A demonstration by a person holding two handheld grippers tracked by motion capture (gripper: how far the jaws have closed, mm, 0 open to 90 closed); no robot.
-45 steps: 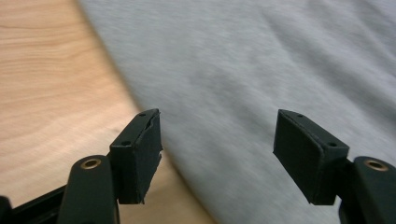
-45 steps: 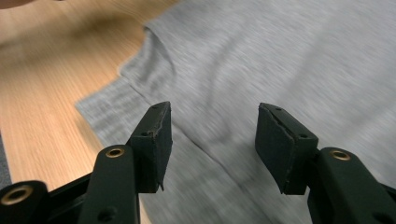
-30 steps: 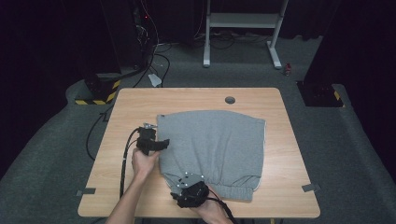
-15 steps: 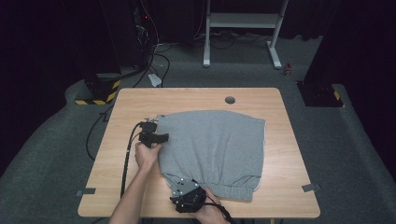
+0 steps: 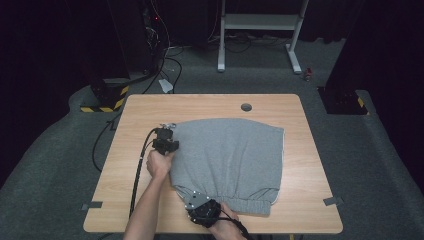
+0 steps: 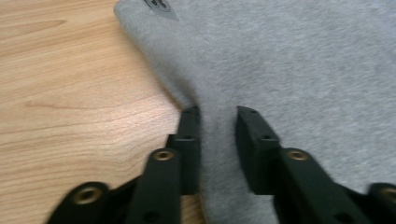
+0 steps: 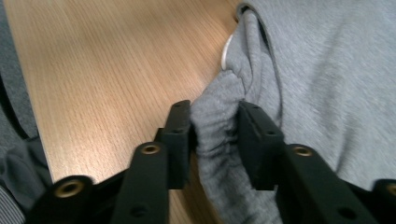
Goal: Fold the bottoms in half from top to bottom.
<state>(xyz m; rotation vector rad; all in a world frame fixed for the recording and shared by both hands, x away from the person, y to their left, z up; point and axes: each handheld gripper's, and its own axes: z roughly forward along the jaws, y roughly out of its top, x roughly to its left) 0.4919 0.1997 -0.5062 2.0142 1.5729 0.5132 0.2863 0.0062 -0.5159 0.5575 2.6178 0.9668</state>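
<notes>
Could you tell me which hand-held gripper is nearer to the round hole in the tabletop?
Left. The left hand-held gripper sits at the grey garment's far-left edge, closer to the hole; the right hand-held gripper grips the near hem.

Left gripper (image 5: 165, 140) far left, jaws pinched on grey fabric, right gripper (image 5: 202, 212) near edge, jaws clamped on bunched fabric

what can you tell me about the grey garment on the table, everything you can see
The grey garment looks like soft fleece, folded flat near the middle of the wooden table. Its gathered elastic band runs along the near edge. The right gripper pinches that bunched band; the left gripper straddles the garment's left edge. A small dark label sits near one corner.
</notes>
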